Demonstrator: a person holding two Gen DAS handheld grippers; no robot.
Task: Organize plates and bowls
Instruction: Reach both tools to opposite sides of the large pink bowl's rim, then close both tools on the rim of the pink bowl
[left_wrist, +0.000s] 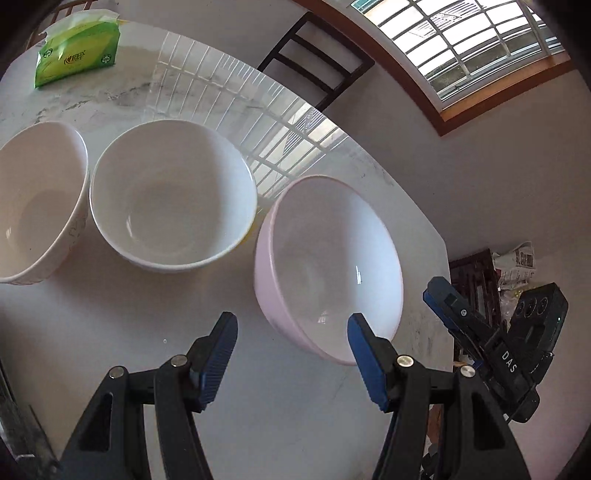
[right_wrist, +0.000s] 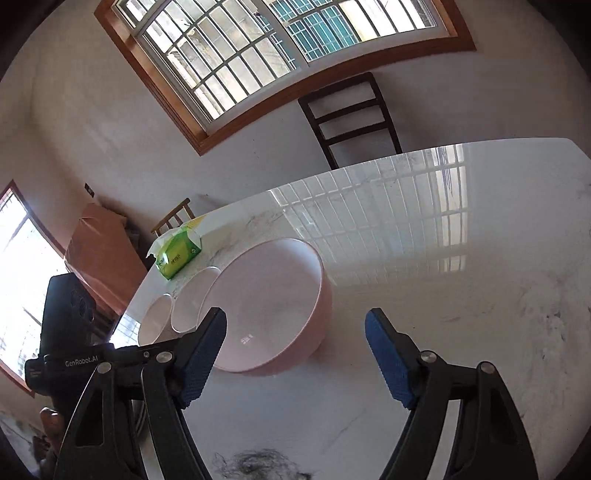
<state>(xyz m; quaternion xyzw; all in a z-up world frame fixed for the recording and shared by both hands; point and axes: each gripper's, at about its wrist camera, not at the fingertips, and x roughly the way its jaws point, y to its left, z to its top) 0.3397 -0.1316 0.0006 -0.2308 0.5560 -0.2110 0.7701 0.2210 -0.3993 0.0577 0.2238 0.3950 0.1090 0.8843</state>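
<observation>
Both tongs, left and right, hang spread and empty near the pink bowl, seemingly lining up to nest it.

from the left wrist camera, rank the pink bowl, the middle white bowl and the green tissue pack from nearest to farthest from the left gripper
From the left gripper:
1. Pink bowl, just ahead, at its right finger.
2. Middle white bowl, further back, to the left.
3. Green tissue pack, far back left on the table.
</observation>
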